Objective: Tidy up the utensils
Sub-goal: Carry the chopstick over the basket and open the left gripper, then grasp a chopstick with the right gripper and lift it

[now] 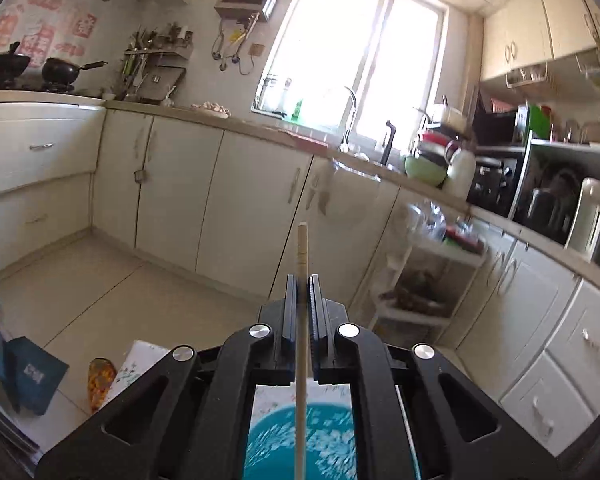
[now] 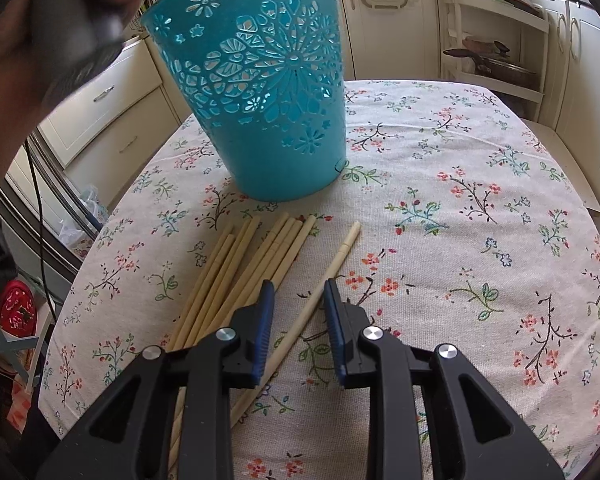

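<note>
Pale chopsticks (image 2: 236, 276) lie bundled, one (image 2: 320, 300) apart, before an upright teal cutout holder (image 2: 256, 92).

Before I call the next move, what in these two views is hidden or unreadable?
- Inside of the teal bin: right wrist view shows only its outer wall; left wrist view has the claw body covering most of it.
- Lower end of the chopstick clamped in the left claw: cut off by the bottom edge.
- Near ends of the chopstick pile: behind the right claw, which is open astride a single chopstick.
- Left hand: blurred, top-left corner.
</note>
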Available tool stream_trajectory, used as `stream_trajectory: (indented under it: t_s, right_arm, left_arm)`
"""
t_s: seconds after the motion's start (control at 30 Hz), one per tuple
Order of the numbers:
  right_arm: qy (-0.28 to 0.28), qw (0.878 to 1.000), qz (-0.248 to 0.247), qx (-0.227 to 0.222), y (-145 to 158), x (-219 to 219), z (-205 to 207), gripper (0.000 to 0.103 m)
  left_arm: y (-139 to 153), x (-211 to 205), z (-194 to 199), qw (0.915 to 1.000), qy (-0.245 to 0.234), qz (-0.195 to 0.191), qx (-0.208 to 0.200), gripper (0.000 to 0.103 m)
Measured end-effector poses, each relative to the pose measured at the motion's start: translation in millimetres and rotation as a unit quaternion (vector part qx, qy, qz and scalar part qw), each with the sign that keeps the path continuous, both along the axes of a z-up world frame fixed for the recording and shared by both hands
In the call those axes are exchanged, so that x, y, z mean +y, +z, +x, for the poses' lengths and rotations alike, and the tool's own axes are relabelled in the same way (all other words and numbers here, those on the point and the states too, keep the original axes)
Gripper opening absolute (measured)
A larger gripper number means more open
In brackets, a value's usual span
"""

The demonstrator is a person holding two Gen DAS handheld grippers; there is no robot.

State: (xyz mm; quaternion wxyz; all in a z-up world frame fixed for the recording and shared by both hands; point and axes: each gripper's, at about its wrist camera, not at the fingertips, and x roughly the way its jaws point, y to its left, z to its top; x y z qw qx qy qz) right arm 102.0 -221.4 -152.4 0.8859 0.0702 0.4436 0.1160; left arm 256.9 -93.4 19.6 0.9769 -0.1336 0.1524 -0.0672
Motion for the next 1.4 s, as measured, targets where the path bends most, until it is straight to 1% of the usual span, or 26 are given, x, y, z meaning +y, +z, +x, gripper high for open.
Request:
stream_trajectory:
  t_s: [0.1, 0.23, 0.3, 0.37, 0.4, 0.43, 0.5, 0.57, 0.6, 0.63, 0.67, 0.73, 0.77, 0.83, 0.93, 0.97, 1.0, 1.03, 1.13, 1.2, 1.23, 1.37, 1.4]
  right_arm:
    - [0.001, 1.0, -0.002, 0.0, 0.1, 0.2, -0.5, 0.027]
    - [0.001, 1.0, -0.006, -0.001, 0.2, 1.2, -0.4, 0.027]
    - [0.001, 1.0, -0.01, -0.002, 0.2, 2.5, -0.6, 0.027]
    - [0.001, 1.0, -0.013, -0.002, 0.3, 3.5, -1.1, 0.027]
    - [0.001, 1.0, -0.014, -0.002, 0.4, 4.1, -1.3, 0.027]
    - [0.001, 1.0, -0.016, -0.003, 0.5, 4.7, -1.4, 0.027]
    - [0.0, 1.0, -0.019, -0.003, 0.8, 5.4, -2.1, 0.027]
    - [-0.005, 1.0, -0.018, -0.003, 0.9, 4.4, -3.0, 0.027]
    - [-0.006, 1.0, -0.016, -0.002, 1.0, 3.7, -3.4, 0.027]
    - [-0.009, 1.0, -0.015, -0.002, 0.9, 2.7, -3.7, 0.027]
    - [-0.012, 1.0, -0.016, -0.002, 0.9, 2.9, -4.0, 0.027]
    - [-0.013, 1.0, -0.025, -0.003, 1.2, 5.1, -4.8, 0.027]
    - [-0.013, 0.999, -0.032, -0.004, 1.4, 7.1, -5.2, 0.027]
    - [-0.012, 0.999, -0.044, -0.005, 1.6, 10.1, -5.5, 0.027]
    - [-0.009, 0.998, -0.064, -0.007, 1.9, 15.2, -6.7, 0.026]
    - [-0.008, 0.998, -0.069, -0.007, 2.0, 16.5, -6.8, 0.026]
    - [-0.008, 0.997, -0.074, -0.006, 2.1, 17.6, -6.6, 0.025]
    - [-0.009, 0.997, -0.078, -0.006, 2.2, 18.4, -6.7, 0.024]
    - [-0.012, 0.996, -0.092, -0.006, 2.6, 22.0, -6.5, 0.024]
    - [-0.008, 0.995, -0.098, -0.003, 2.6, 24.5, -7.6, 0.021]
    - [-0.002, 0.995, -0.1, -0.001, 3.0, 25.8, -8.0, 0.019]
    - [0.011, 0.994, -0.104, 0.011, 4.4, 23.5, -8.8, 0.019]
    - [0.007, 0.994, -0.107, 0.018, 4.9, 20.9, -7.6, 0.025]
  left_arm:
    - [-7.5, 1.8, -5.5, 0.9998, -0.004, 0.017, 0.003, 0.005]
    - [-15.6, 7.1, -11.4, 0.9989, -0.02, 0.036, 0.021, 0.005]
    - [-19.9, 5.9, -21.6, 0.9967, -0.035, 0.067, 0.032, 0.007]
    - [-24.0, 8.4, -33.0, 0.9945, -0.04, 0.09, 0.037, 0.016]
    - [-26.2, 11.3, -38.5, 0.9938, -0.038, 0.097, 0.038, 0.025]
    - [-29.8, 15.7, -47.3, 0.9929, -0.031, 0.107, 0.041, 0.039]
    - [-35.8, 25.4, -66.0, 0.9915, -0.014, 0.124, 0.038, 0.051]
    - [-40.9, 33.7, -80.9, 0.99, -0.008, 0.135, 0.038, 0.054]
    - [-42.9, 38.2, -86.6, 0.9894, -0.006, 0.14, 0.038, 0.059]
    - [-48.5, 43.5, -97.3, 0.9884, 0.001, 0.147, 0.037, 0.065]
    - [-52.1, 47.5, -103.1, 0.9877, 0.005, 0.152, 0.036, 0.068]
    - [-67.4, 56.0, -114.9, 0.985, 0.019, 0.167, 0.04, 0.083]
    - [-78.8, 61.1, -117.1, 0.9841, 0.024, 0.167, 0.054, 0.085]
    - [-102.4, 69.8, -114.5, 0.9828, 0.021, 0.161, 0.089, 0.086]
    - [-139.4, 81.2, -100.4, 0.9771, 0.023, 0.149, 0.15, 0.086]
    - [-146.0, 83.8, -97.5, 0.9759, 0.023, 0.145, 0.161, 0.086]
    - [-154.0, 88.2, -90.4, 0.972, 0.02, 0.136, 0.191, 0.087]
    - [-156.5, 89.7, -86.2, 0.9713, 0.017, 0.126, 0.201, 0.087]
    - [-163.4, 101.9, -83.3, 0.9721, 0.02, 0.092, 0.215, 0.09]
    - [-165.7, 103.5, -83.6, 0.9721, 0.018, 0.084, 0.218, 0.091]
    - [-166.0, 103.8, -84.4, 0.9721, 0.017, 0.081, 0.219, 0.092]
    - [-166.5, 101.6, -84.0, 0.9723, 0.012, 0.085, 0.217, 0.093]
    - [-165.5, 100.5, -85.1, 0.9724, 0.012, 0.087, 0.216, 0.093]
